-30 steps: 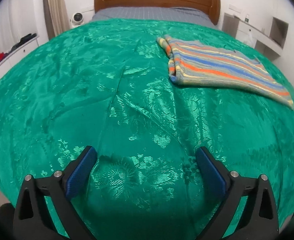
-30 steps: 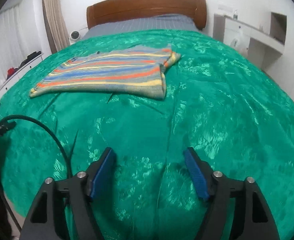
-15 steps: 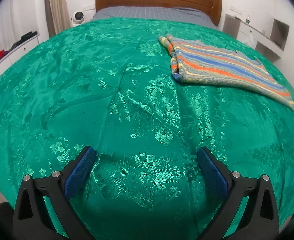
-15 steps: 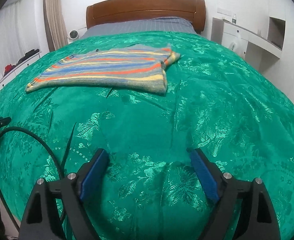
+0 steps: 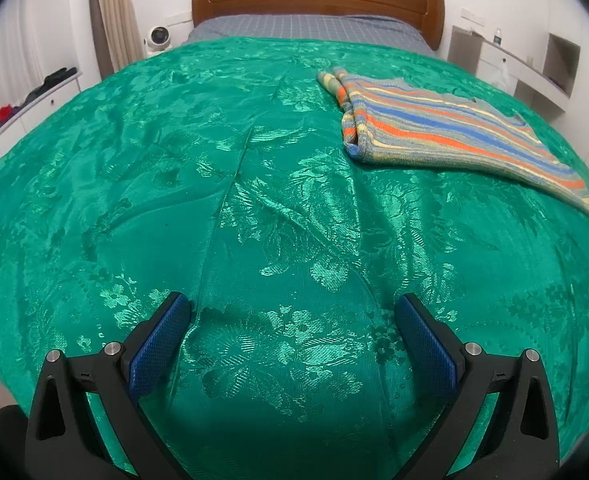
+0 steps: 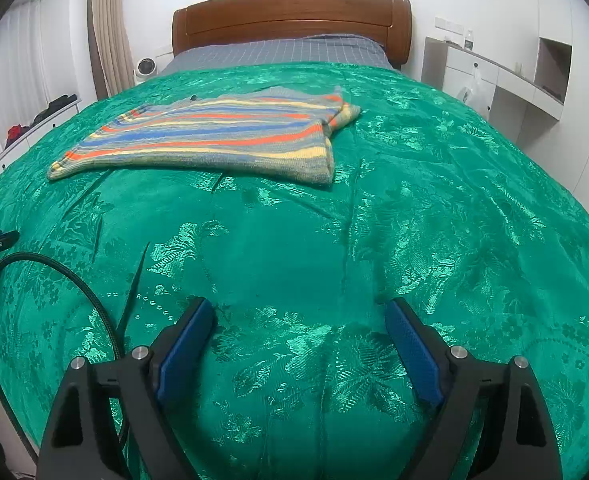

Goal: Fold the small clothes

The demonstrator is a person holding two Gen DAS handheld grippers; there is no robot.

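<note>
A folded striped knit sweater (image 5: 434,132) in blue, orange and yellow lies flat on the green floral bedspread (image 5: 214,200), at the far right in the left wrist view. In the right wrist view the sweater (image 6: 214,140) lies at the far left. My left gripper (image 5: 292,302) hovers open over bare bedspread near the bed's foot, well short of the sweater. My right gripper (image 6: 299,304) is open too, with only the bedspread (image 6: 454,220) under it. Neither holds anything.
A wooden headboard (image 6: 290,16) and a grey sheet close the far end. A small white fan (image 5: 159,38) stands at the back left. White cabinets (image 6: 506,80) line the right wall. A black cable (image 6: 54,268) loops at the left edge of the right wrist view.
My right gripper's jaws have spread wider. Its view has shifted a little toward the bed's foot. The left gripper and the sweater have stayed put.
</note>
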